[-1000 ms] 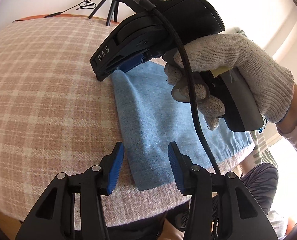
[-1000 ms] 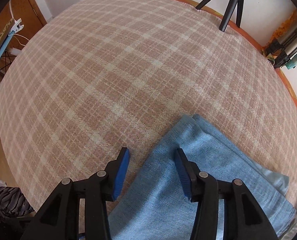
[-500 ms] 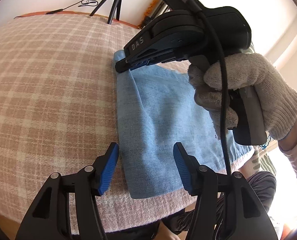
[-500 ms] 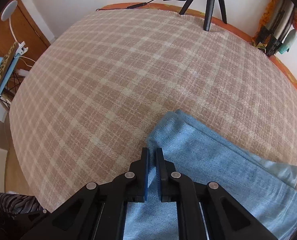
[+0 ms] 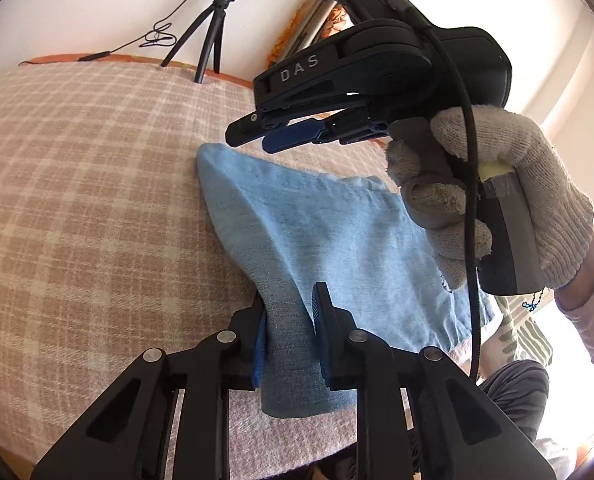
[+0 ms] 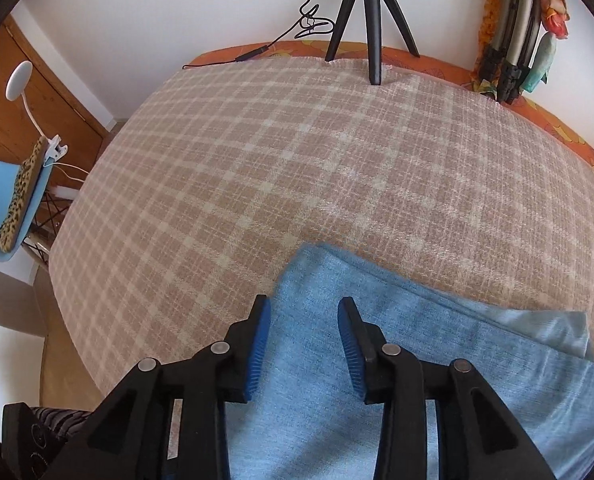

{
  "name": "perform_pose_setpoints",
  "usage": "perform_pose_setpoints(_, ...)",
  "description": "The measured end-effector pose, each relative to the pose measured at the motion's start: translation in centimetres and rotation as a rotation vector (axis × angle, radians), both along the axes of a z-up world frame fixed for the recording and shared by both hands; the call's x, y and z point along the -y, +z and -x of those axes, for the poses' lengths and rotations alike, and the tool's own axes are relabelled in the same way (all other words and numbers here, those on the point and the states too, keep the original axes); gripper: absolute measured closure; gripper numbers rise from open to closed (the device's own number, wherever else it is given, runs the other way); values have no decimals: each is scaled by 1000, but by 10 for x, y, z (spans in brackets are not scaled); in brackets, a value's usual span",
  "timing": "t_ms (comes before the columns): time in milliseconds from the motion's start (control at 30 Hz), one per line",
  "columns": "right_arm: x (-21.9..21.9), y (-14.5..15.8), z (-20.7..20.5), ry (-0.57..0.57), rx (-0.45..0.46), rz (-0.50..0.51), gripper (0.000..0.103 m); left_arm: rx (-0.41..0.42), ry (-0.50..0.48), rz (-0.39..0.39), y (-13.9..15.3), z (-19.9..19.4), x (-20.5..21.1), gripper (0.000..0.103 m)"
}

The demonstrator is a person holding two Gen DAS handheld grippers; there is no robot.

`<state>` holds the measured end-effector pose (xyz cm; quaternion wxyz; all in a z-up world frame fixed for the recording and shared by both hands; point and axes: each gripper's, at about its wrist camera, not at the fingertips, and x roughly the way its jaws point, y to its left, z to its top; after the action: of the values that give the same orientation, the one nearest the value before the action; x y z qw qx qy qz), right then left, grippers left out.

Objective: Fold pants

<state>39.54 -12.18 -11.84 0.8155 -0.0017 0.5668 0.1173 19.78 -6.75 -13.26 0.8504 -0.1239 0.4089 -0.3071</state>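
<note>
The light blue pants [image 5: 337,248] lie folded on the checked pink tablecloth [image 5: 77,184]. My left gripper [image 5: 289,336] has closed on the pants' near left edge, and the cloth rises in a ridge between its blue pads. My right gripper [image 5: 273,140], held by a gloved hand, hovers above the far corner of the pants with its fingers apart. In the right wrist view the right gripper [image 6: 305,340] is open and empty over the pants [image 6: 377,360].
A black tripod [image 6: 371,20] and a cable [image 6: 257,52] stand at the table's far edge. A blue chair [image 6: 13,196] with a clip lamp is beyond the left edge. My lap shows beyond the near edge [image 5: 513,392].
My left gripper has closed on the pants' near edge and lifted it. My right gripper shut on the far corner half a second ago, then opened and rose off the cloth.
</note>
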Motion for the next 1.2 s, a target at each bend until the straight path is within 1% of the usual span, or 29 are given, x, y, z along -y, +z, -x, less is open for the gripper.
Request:
perform_pose_setpoints(33, -3, -1, -2, 11, -21, 6, 62, 14, -3, -3, 2, 2, 2, 85)
perform_pose_setpoints(100, -11, -7, -3, 35, -62, 24, 55, 34, -9, -7, 6, 4, 4, 85)
perform_pose_setpoints(233, -23, -21, -5, 49, -122, 82, 53, 58, -21, -10, 12, 5, 11, 85)
perform_pose_setpoints(267, -25, -25, -5, 51, -132, 99, 53, 67, -26, -13, 14, 6, 14, 87)
perform_pose_setpoints(367, -29, -34, -4, 65, -138, 155, 53, 100, -49, -31, 20, 8, 22, 88)
perform_pose_setpoints(433, -28, -35, -1, 69, -125, 183, 68, 111, -61, -37, 21, 10, 27, 88)
perform_pose_setpoints(500, -22, -28, 4, 71, -98, 156, 81, 103, -71, -25, 22, 9, 29, 88)
perform_pose_setpoints(600, -2, -11, 10, 41, -46, 93, 94, 97, -89, 3, 26, 8, 32, 88)
perform_pose_setpoints(667, 15, 1, 16, 8, -17, 52, 98, 102, -106, 24, 32, 8, 35, 88)
perform_pose_setpoints(733, 31, 14, 24, -16, 18, 14, 99, 105, -130, 47, 39, 9, 41, 89)
perform_pose_setpoints(867, 62, 41, 39, -58, 85, -43, 100, 143, -195, 65, 55, 16, 61, 90)
perform_pose_setpoints(967, 93, 57, 52, -110, 130, -84, 100, 161, -246, 87, 66, 20, 77, 92)
perform_pose_setpoints(1000, 105, 61, 56, -128, 143, -94, 100, 170, -263, 92, 70, 22, 84, 94)
perform_pose_setpoints(1133, 150, 74, 74, -198, 183, -118, 100, 222, -325, 85, 81, 34, 111, 94)
perform_pose_setpoints(1200, 174, 78, 84, -230, 200, -120, 101, 223, -354, 98, 84, 40, 123, 94)
